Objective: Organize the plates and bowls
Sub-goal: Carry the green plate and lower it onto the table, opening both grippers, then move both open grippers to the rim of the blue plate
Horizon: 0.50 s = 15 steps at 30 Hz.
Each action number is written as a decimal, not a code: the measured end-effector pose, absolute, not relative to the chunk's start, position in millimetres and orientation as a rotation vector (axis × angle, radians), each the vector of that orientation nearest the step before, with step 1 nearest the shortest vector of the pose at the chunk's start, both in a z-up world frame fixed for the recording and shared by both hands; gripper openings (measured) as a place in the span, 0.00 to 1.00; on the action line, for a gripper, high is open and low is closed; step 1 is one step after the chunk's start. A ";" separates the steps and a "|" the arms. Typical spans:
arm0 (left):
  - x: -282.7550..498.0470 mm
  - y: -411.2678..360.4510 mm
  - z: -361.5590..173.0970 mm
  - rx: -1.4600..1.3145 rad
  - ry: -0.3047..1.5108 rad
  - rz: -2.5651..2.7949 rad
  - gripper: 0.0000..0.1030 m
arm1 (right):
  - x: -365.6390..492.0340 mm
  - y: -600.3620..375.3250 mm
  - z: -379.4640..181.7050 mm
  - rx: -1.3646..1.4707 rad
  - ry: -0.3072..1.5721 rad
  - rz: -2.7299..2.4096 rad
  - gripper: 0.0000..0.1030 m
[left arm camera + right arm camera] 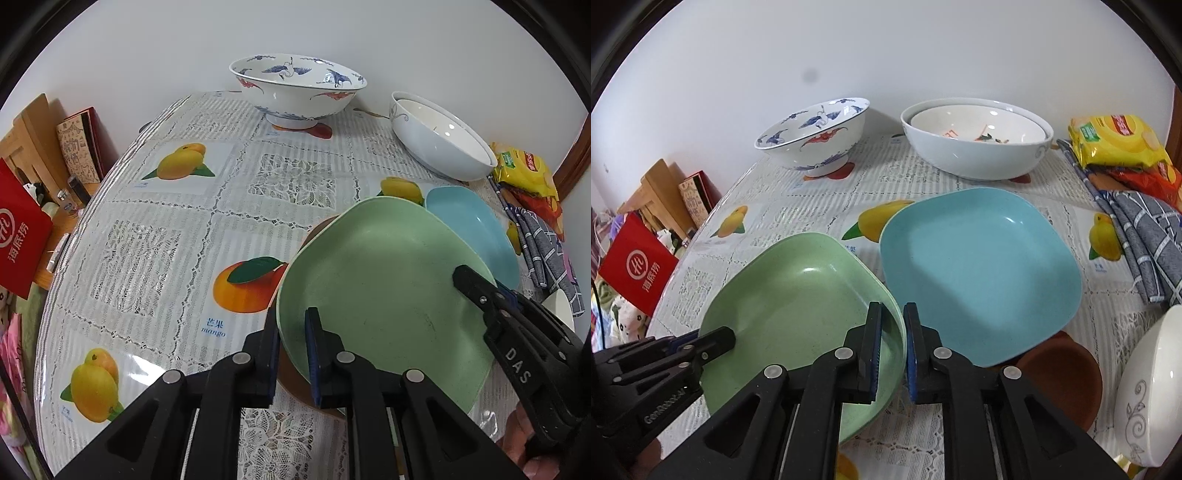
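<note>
Both grippers straddle the green plate's rim, jaws slightly apart.
Left gripper at lower centre, right gripper likewise; blue plate lies right, nearer the right.

green plate rim between right gripper jaws, blue plate beside, left gripper opposite

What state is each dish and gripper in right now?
Square green plate: upright, rim between both grippers' jaws.
Square blue plate: upright, empty.
Blue-and-white painted bowl: upright, empty.
Large white bowl: upright, smaller bowl nested inside.
Left gripper: open, straddling the rim.
Right gripper: open, straddling the rim.
</note>
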State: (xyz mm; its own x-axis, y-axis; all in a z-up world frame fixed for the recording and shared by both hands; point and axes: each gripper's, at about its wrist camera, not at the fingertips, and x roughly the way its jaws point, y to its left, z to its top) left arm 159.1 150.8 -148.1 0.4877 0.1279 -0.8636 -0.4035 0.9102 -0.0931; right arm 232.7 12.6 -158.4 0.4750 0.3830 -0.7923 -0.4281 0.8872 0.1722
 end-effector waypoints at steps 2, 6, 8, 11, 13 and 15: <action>157.2 149.8 -144.8 -0.306 1.009 0.315 0.24 | 232.6 13.4 -157.8 -0.056 0.945 0.497 0.14; 152.6 143.1 -133.9 -0.230 0.980 0.348 0.42 | 230.9 5.6 -150.6 -0.023 0.900 0.481 0.32; 149.4 144.0 -129.4 -0.227 0.967 0.348 0.43 | 230.5 0.7 -147.9 -0.003 0.894 0.483 0.32; 145.3 146.8 -124.3 -0.230 0.967 0.351 0.43 | 230.1 -8.3 -145.6 0.029 0.894 0.474 0.32; 142.3 148.3 -119.7 -0.229 0.962 0.353 0.43 | 229.1 -13.8 -144.7 0.042 0.901 0.468 0.32; 139.1 149.4 -114.2 -0.232 0.956 0.355 0.43 | 227.0 -20.5 -142.0 0.058 0.906 0.463 0.32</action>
State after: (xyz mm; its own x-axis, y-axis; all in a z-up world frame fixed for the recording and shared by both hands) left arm 139.1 149.4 -114.2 0.5258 0.1926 -0.8285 -0.3946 0.9181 -0.0371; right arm 227.0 -20.5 -142.0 0.5259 0.4110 -0.7447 -0.3631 0.9002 0.2404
